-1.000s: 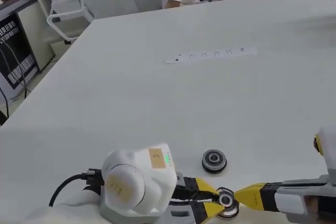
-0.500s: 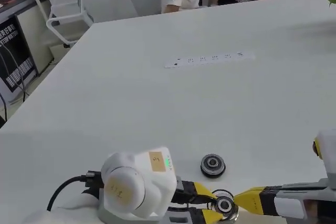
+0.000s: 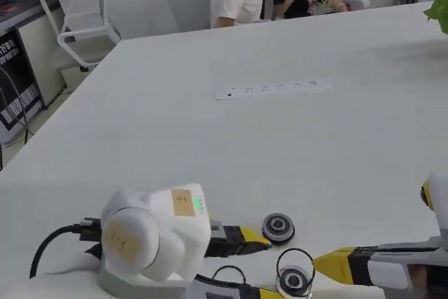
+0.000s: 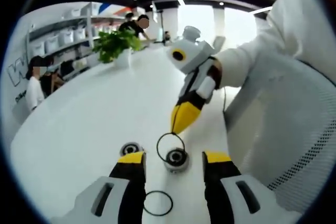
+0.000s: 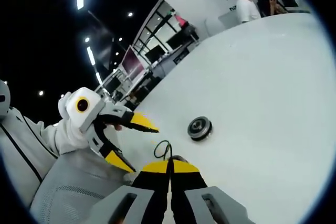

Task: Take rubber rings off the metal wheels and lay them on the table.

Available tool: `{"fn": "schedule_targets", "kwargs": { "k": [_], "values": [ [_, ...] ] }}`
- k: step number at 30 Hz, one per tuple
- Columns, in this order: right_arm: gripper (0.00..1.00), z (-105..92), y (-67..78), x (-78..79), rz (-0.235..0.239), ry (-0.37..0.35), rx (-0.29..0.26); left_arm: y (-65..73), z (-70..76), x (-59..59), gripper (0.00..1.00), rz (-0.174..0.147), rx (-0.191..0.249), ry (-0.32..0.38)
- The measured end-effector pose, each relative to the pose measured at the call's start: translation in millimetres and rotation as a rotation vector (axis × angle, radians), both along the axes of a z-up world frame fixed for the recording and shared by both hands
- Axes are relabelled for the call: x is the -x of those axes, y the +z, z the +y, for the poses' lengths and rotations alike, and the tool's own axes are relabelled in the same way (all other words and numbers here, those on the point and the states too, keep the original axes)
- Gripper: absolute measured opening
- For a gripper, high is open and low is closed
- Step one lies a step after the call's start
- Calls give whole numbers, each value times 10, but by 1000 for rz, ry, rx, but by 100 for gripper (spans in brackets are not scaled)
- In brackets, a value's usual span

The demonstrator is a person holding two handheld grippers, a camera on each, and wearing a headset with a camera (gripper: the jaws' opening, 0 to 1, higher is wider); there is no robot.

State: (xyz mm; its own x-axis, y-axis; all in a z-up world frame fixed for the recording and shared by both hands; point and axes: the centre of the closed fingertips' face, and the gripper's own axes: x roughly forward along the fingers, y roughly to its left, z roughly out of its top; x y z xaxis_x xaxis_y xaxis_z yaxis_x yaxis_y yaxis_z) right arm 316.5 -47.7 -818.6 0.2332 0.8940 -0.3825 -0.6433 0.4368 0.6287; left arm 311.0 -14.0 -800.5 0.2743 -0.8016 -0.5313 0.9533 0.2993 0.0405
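Right gripper clamps 1 rubber ring over the near wheel; left gripper, jaws apart, faces that wheel.

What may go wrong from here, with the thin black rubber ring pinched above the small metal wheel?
1. The left gripper stands open around the small metal wheel, so the wheel may drag or tip if the shut right gripper pulls the thin black rubber ring.
2. Only the very tips pinch the ring, so it may slip out and spring away.
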Motion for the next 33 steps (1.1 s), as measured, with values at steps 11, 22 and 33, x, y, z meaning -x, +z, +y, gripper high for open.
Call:
{"fn": "schedule_targets", "kwargs": {
  "k": [11,22,33],
  "values": [
    [0,-38,86,-17,-29,-13,12,305,385,46,70,0,14,31],
    [0,-25,178,8,-45,-10,17,572,940,104,85,-69,-7,93],
    [0,11,245,50,-60,17,31,702,1290,271,93,-98,44,197]
  ]
}}
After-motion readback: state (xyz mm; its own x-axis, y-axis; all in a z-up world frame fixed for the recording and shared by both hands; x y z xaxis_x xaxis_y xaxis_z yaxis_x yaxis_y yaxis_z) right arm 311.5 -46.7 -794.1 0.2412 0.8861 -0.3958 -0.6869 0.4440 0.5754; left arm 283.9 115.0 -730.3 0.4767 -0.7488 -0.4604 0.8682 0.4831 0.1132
